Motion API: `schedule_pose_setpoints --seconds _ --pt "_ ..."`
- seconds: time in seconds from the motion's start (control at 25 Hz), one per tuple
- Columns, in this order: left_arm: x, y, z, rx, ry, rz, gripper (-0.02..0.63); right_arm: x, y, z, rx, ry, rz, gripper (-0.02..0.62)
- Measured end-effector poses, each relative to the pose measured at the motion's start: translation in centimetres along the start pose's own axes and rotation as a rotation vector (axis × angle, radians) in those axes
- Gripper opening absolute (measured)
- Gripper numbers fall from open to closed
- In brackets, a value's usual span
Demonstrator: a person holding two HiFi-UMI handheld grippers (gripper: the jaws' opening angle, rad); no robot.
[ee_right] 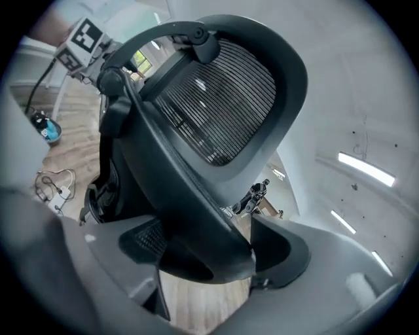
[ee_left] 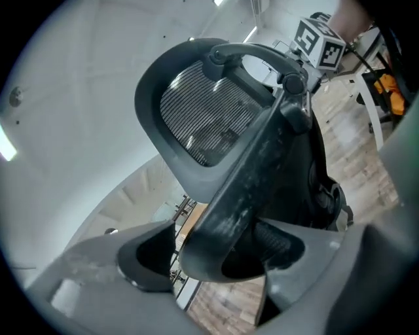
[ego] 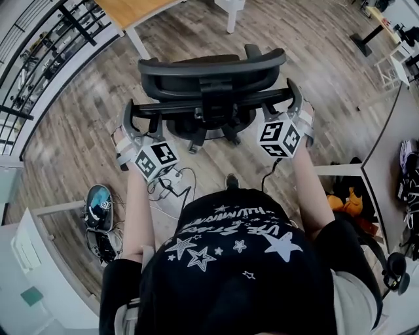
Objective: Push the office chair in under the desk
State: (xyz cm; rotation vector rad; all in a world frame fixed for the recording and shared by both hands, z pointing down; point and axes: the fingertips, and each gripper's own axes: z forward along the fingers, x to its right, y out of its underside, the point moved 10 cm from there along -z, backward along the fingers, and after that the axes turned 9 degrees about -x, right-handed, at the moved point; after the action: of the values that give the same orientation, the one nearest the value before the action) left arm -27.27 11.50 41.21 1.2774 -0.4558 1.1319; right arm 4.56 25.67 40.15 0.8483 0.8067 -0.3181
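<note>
- A person stands behind the office chair, which sits on the wood floor facing the pale worktop at the top of the head view. The chair is well short of the worktop and not yet under it.
- The left tongs are spread wide around one end of the chair's back frame. Daylight shows between the frame and one pad, so nothing is clamped.
- The right tongs are also wide apart astride the frame's other end. The frame lies close against one pad, but no firm grip shows.
- The step in hand looks like the push itself. It should go best with both tongs bearing evenly on the frame ends, so the castors roll straight rather than swing.
- The chair likely needs aiming at the gap between the worktop's white legs, then slowing as the seat nears the edge.
- Loose cables lie on the floor by the person's feet and are worth stepping around.
- Each gripper's cube carries black-and-white square markers but no words.
- The black shirt shows white stars and a line of lettering, upside down and too distorted to read.
- No brand can be seen on the chair.
</note>
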Motion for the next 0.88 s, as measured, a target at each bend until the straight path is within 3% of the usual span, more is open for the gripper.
schedule_pose_setpoints --seconds 0.04,0.2,0.4,0.64,0.88 --pt "-0.2 -0.2 0.4 -0.005 0.003 -0.014 0.368 0.2 -0.1 0.4 0.009 0.011 -0.015 0.364" --pt "-0.7 -1.7 2.1 -0.010 0.035 -0.064 0.351 1.6 -0.2 1.7 0.046 0.009 -0.054 0.355" --pt "-0.7 -3.7 3.7 -0.005 0.042 -0.034 0.337 3.5 -0.2 4.1 0.002 -0.034 -0.071 0.344" --pt "-0.6 -3.8 3.6 -0.018 0.031 -0.065 0.336 3.4 -0.3 4.9 0.022 -0.030 -0.103 0.334" --pt "0.1 -3.4 4.7 -0.050 0.053 -0.030 0.336 3.0 0.3 5.3 0.027 -0.015 -0.139 0.313"
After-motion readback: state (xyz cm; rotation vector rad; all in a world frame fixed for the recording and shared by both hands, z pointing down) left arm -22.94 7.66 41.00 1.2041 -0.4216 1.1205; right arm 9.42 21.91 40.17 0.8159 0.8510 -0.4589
